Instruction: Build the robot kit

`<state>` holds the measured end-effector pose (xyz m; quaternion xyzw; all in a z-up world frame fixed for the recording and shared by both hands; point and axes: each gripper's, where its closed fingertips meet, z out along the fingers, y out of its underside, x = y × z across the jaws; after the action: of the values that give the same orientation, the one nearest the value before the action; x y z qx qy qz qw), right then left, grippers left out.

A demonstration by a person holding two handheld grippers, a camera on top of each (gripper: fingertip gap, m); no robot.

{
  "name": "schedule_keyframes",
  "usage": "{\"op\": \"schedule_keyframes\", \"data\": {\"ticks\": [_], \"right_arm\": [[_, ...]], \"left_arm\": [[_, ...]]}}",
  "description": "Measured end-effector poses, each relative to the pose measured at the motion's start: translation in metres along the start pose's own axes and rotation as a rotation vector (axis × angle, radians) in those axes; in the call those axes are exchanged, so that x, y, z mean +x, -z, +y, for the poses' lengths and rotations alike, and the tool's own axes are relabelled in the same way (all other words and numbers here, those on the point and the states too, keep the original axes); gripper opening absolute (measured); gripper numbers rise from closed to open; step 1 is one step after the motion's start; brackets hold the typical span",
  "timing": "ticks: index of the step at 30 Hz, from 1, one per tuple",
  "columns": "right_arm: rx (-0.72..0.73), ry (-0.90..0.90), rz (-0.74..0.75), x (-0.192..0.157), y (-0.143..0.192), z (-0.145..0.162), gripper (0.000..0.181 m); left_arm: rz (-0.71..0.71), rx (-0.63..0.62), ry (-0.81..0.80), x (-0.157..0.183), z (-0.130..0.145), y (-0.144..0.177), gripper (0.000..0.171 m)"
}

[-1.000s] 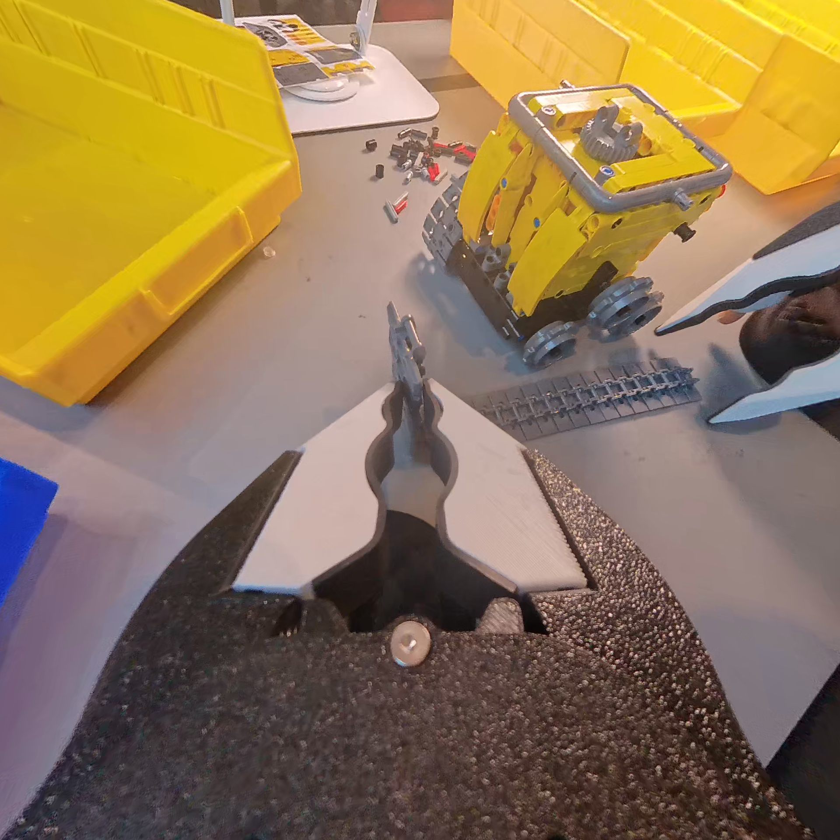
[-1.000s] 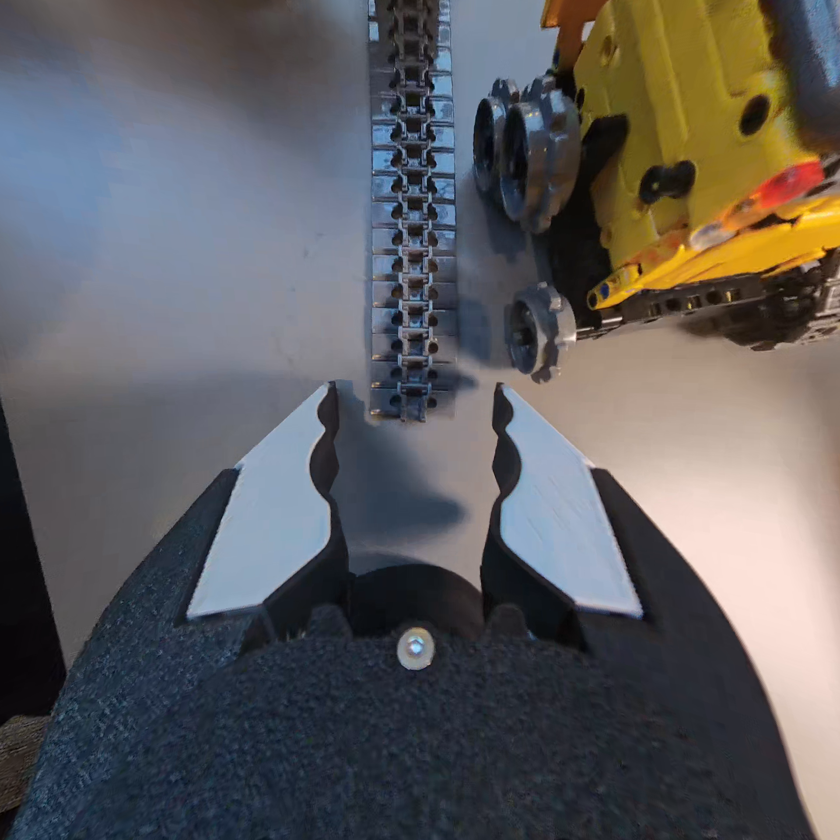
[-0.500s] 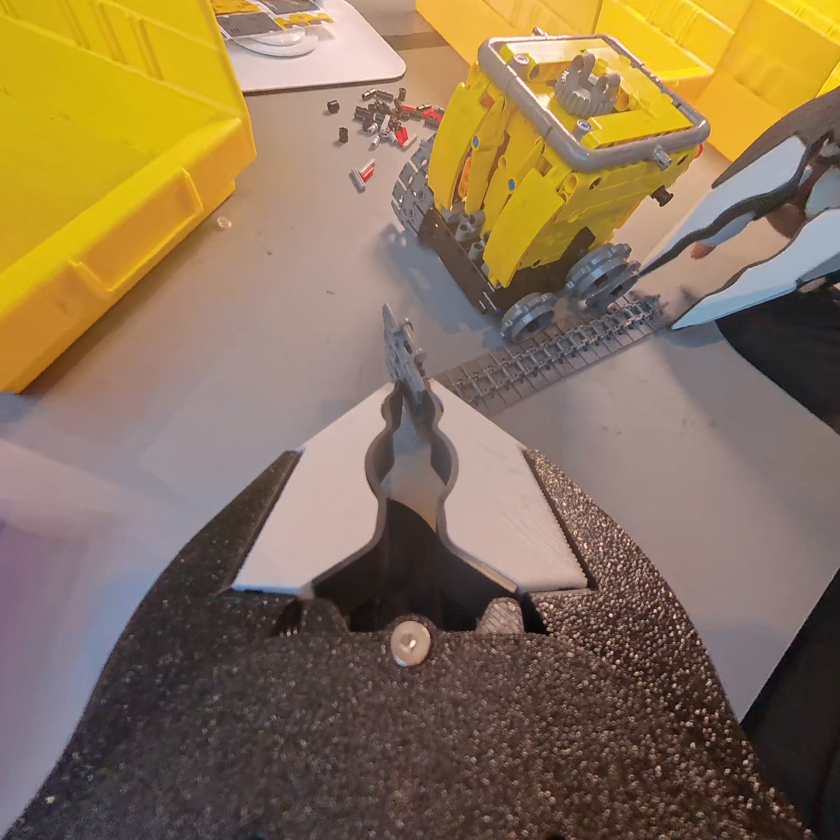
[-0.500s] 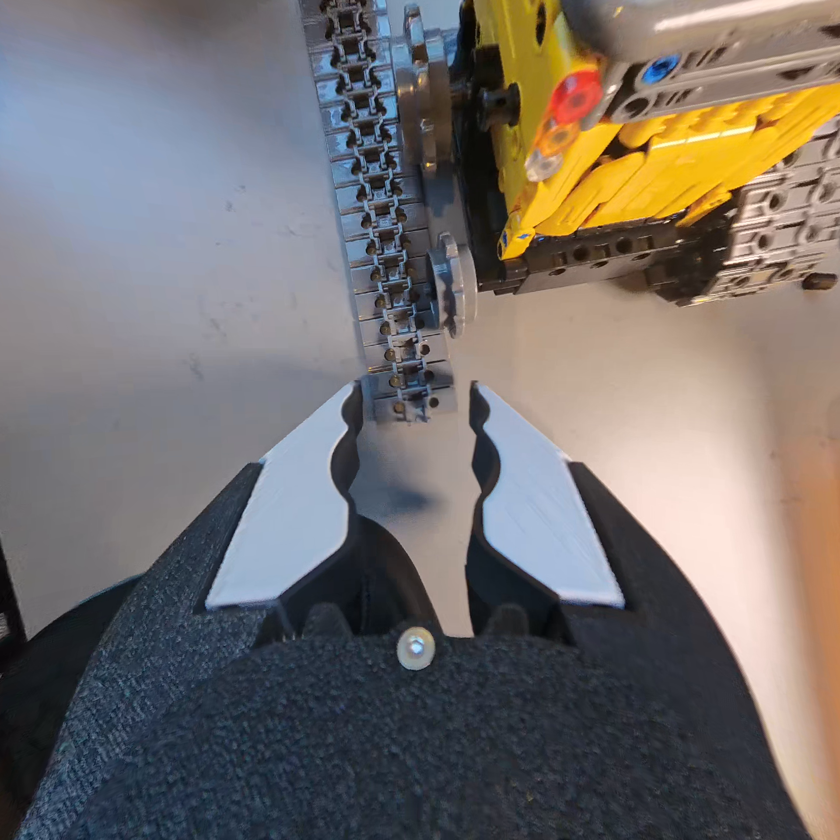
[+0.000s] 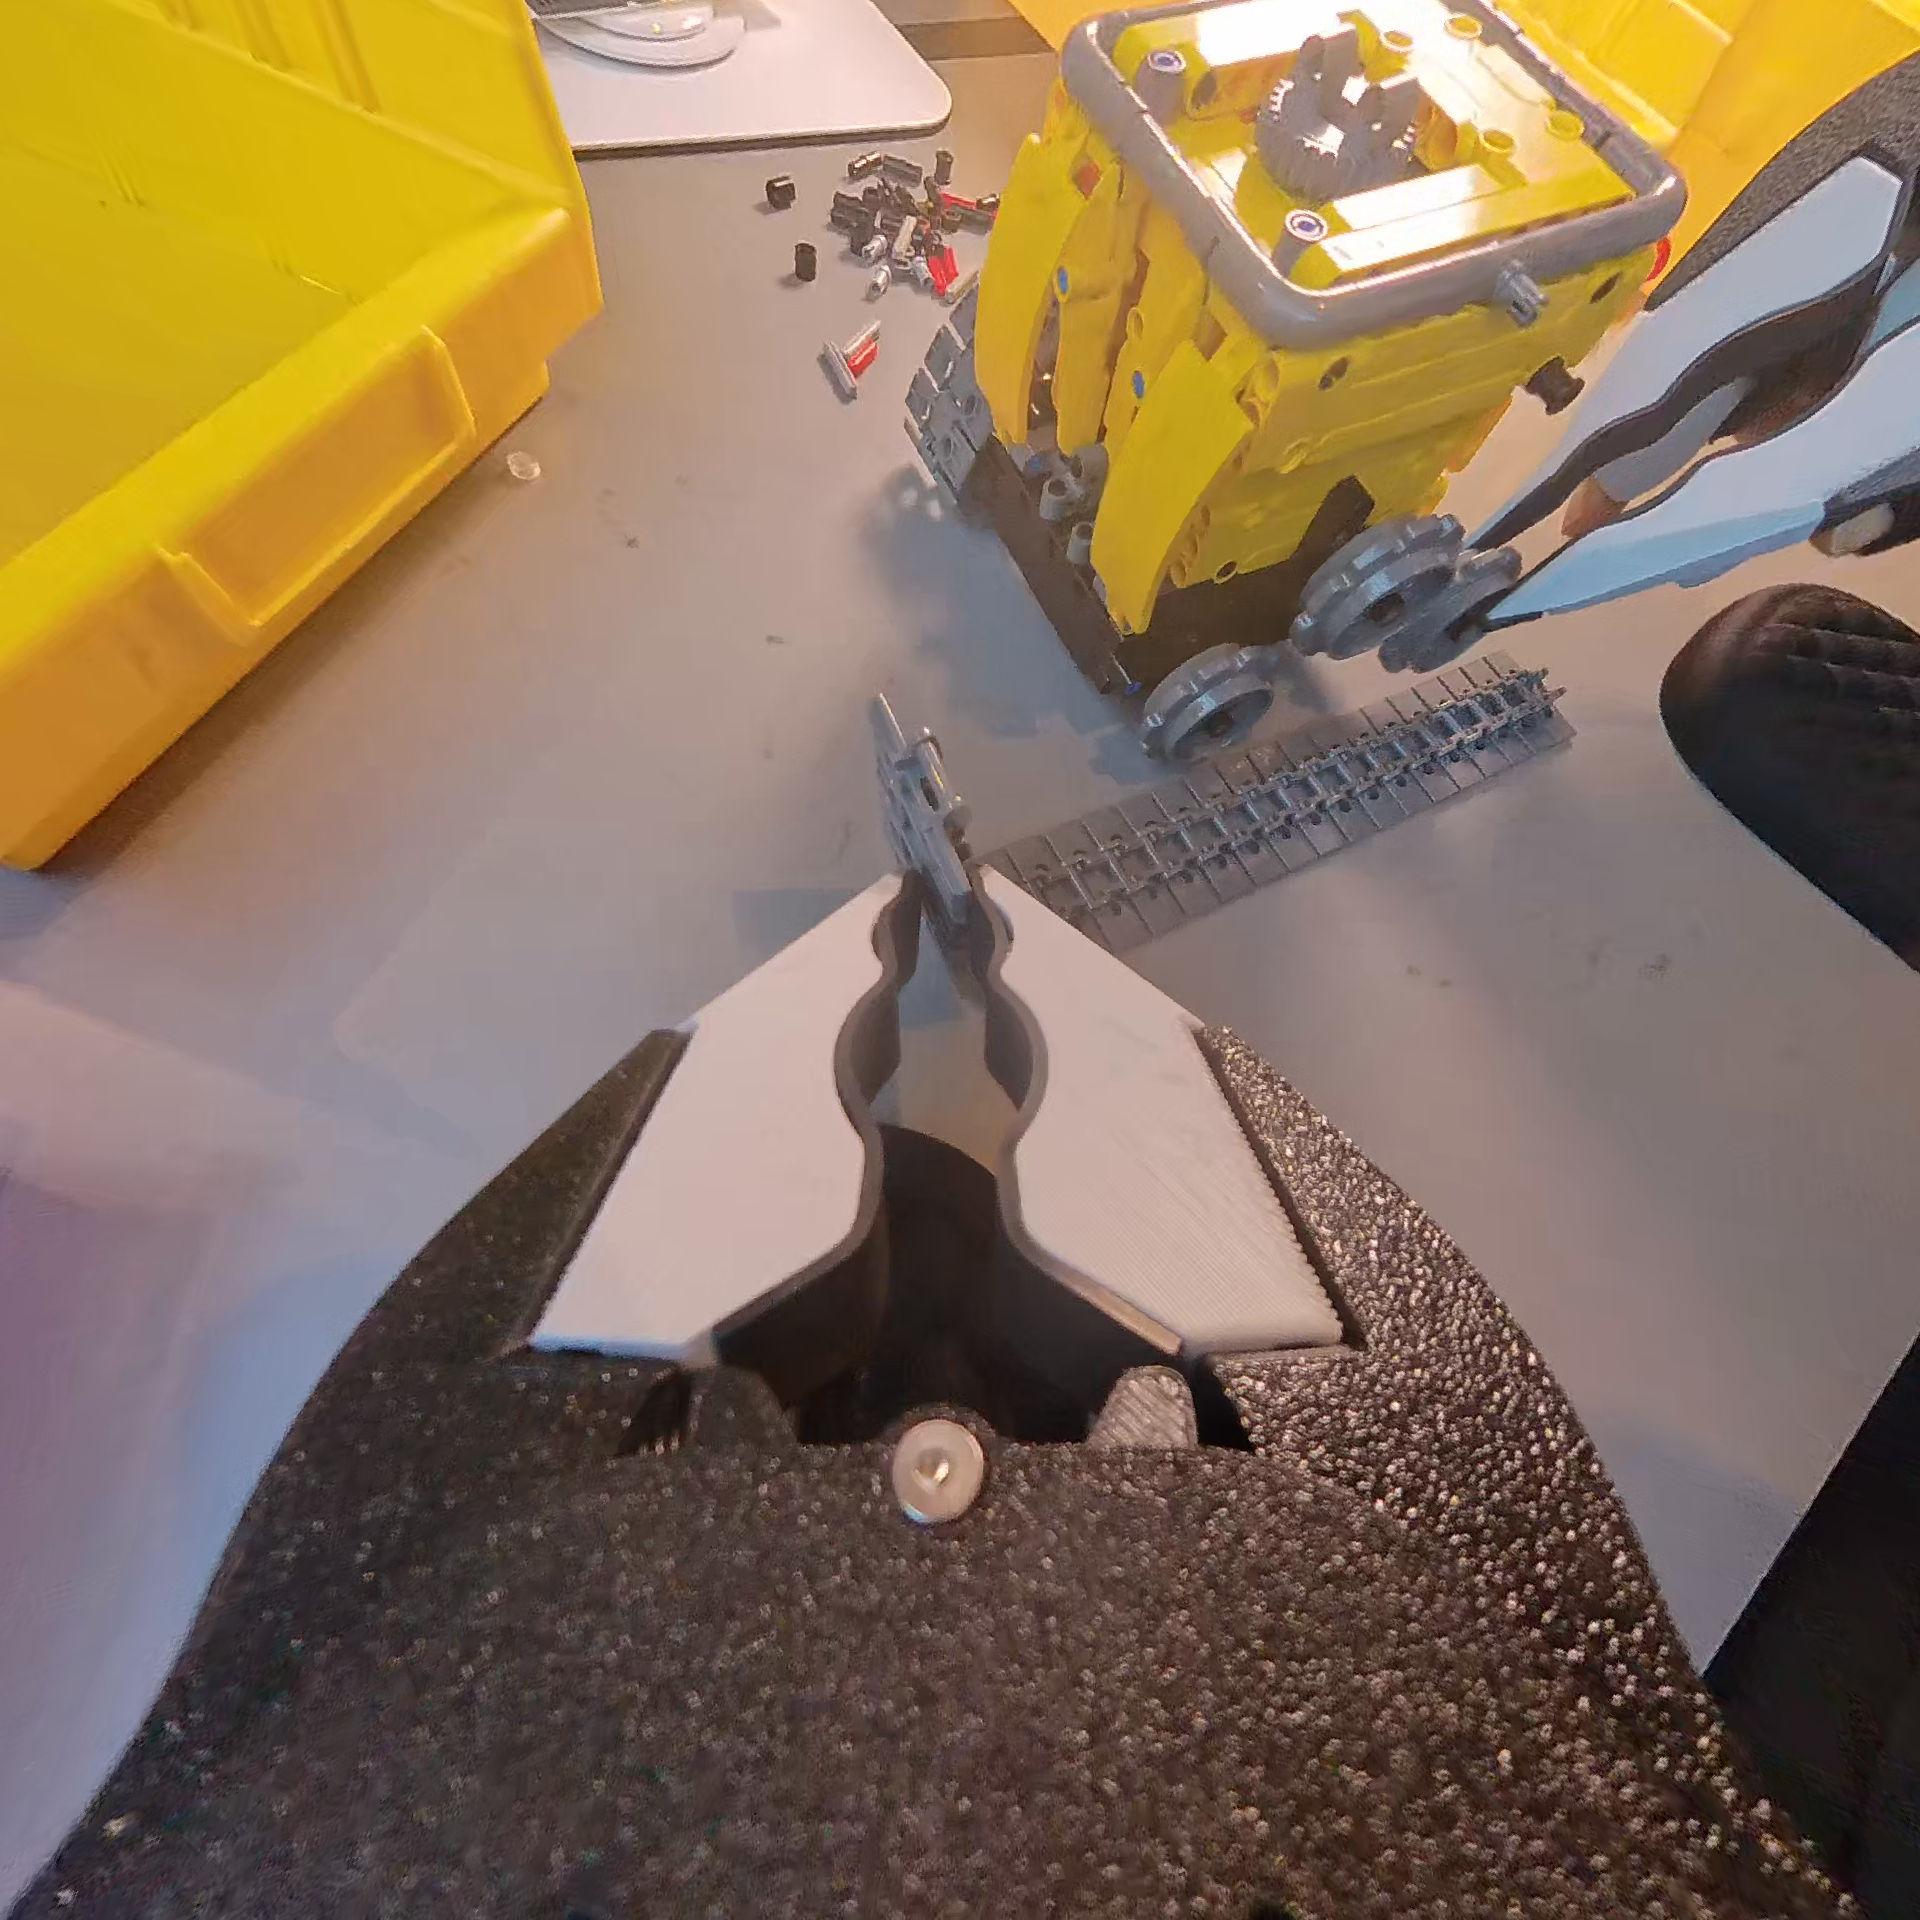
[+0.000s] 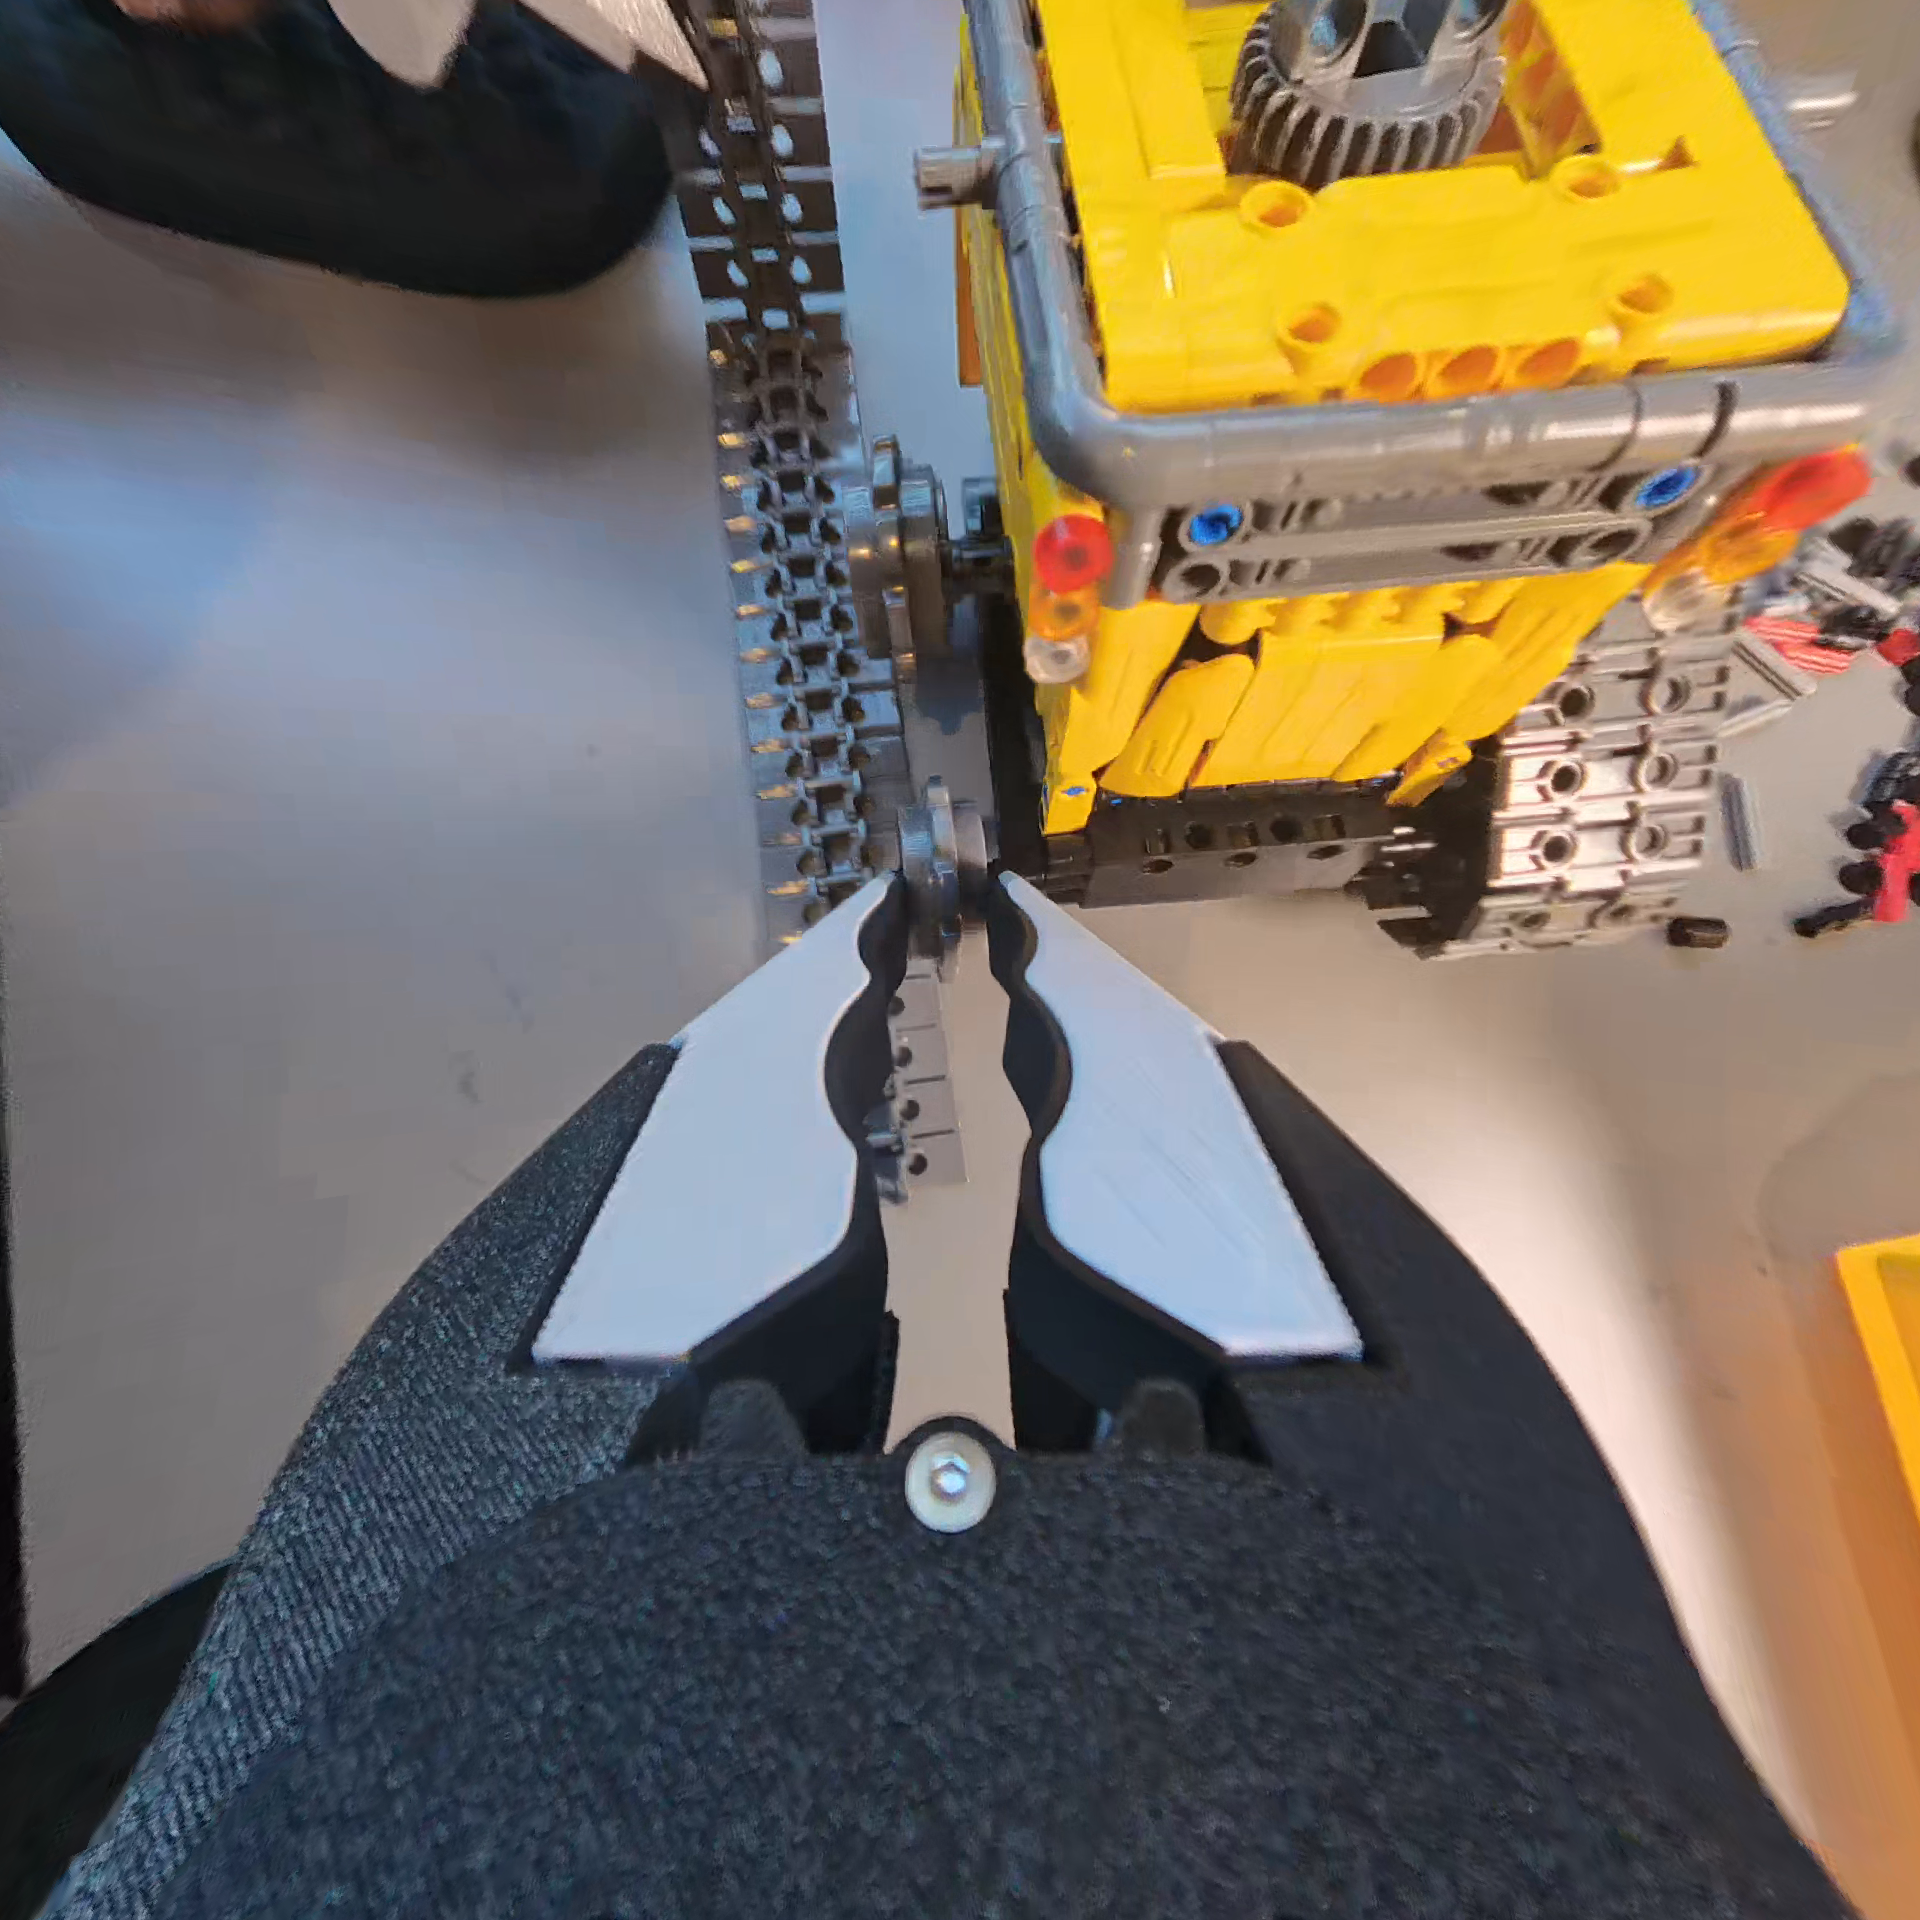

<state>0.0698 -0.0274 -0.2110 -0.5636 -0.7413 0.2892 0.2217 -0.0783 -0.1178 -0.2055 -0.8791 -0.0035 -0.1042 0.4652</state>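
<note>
**Left gripper** (image 5: 940, 894): the jaws are closed to a thin gap on a small grey toothed track link (image 5: 920, 800). The link stands upright and is clear of the grey tabletop (image 5: 623, 675). Only its lower end sits between the fingertips, so I judge the hold shallow and liable to let the link pivot under a side load.

**Right gripper** (image 6: 940, 894): the jaws are narrow and bracket a small grey sprocket wheel (image 6: 935, 862) at the near lower corner of the model. The tips lie just beside the wheel faces, but the views do not settle whether they pinch it. The approach looks square to the wheel, which I judge favours an even grip.

**Track:** a long grey strip of linked track plates (image 6: 800, 644) lies flat on the table. It runs alongside the wheels and passes under the right gripper.

**Model:** a yellow brick-built vehicle body with a grey tubular top frame (image 6: 1403, 312) stands upright on the table.

**Beyond:** scattered small black and red pins (image 5: 894, 229) lie behind the model. A large yellow plastic bin (image 5: 208, 364) sits well apart to the left.
</note>
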Motion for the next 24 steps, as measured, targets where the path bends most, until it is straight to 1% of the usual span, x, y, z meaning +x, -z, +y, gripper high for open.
{"op": "schedule_keyframes", "data": {"ticks": [5,10,16,24], "right_arm": [[0.13,-0.129,-0.149,-0.008,0.0,-0.015,0.014],[0.195,-0.126,-0.277,-0.025,-0.006,-0.01,0.014],[0.157,-0.067,-0.255,-0.026,-0.015,-0.006,0.014],[0.126,-0.003,-0.184,-0.024,-0.018,-0.008,0.015]], "left_arm": [[-0.004,-0.015,0.026,-0.002,-0.001,-0.005,0.008],[0.0,-0.02,0.057,-0.005,-0.002,-0.008,0.007],[-0.001,-0.034,0.055,-0.004,-0.001,-0.01,0.008],[0.005,-0.005,0.056,0.001,-0.007,-0.006,0.007]]}}
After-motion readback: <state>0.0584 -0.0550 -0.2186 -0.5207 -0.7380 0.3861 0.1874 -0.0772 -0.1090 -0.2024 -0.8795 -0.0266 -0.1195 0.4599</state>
